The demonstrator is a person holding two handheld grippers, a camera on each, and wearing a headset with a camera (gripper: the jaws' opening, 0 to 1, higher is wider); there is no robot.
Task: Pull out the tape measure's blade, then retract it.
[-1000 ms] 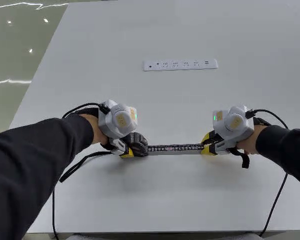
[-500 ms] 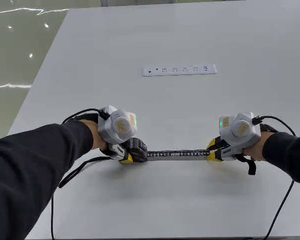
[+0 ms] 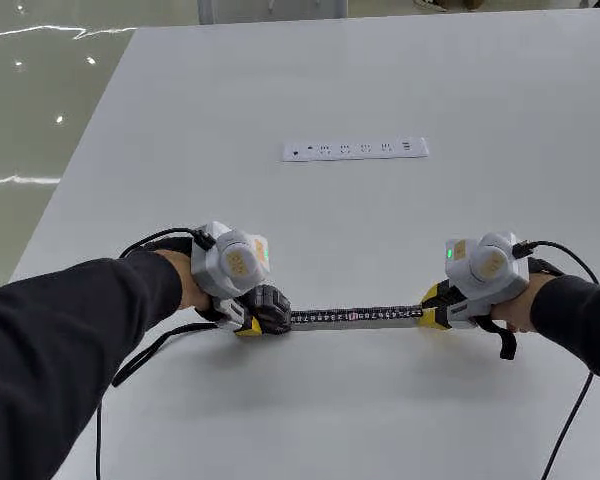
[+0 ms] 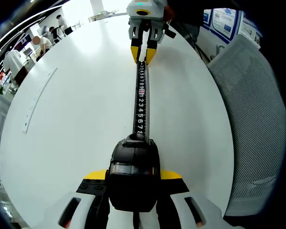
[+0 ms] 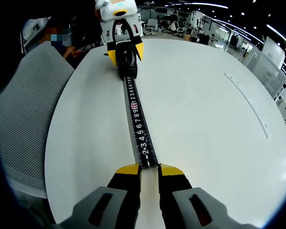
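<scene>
Spanning gap between grippers, blade (image 5: pixel 136 119) lies flat on table (image 3: pixel 380 80), long axis left-right. Left gripper (image 3: pixel 248 323) clenched around tape measure case (image 4: pixel 133 176). Right gripper (image 5: pixel 149 171) pinches blade tip. Retraction likely means right gripper travelling along blade toward case.

A white workbench (image 3: pixel 400 70) carries a power strip (image 3: pixel 355 149); glossy green floor (image 3: pixel 40 110) reflects ceiling lights.

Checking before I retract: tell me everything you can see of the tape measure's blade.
The blade is a narrow dark strip with white numerals and a red-marked patch, seemingly metal. It runs straight over the white table, from the mouth of the black case, held by the left gripper, to the right gripper, whose yellow tips pinch its end.
</scene>
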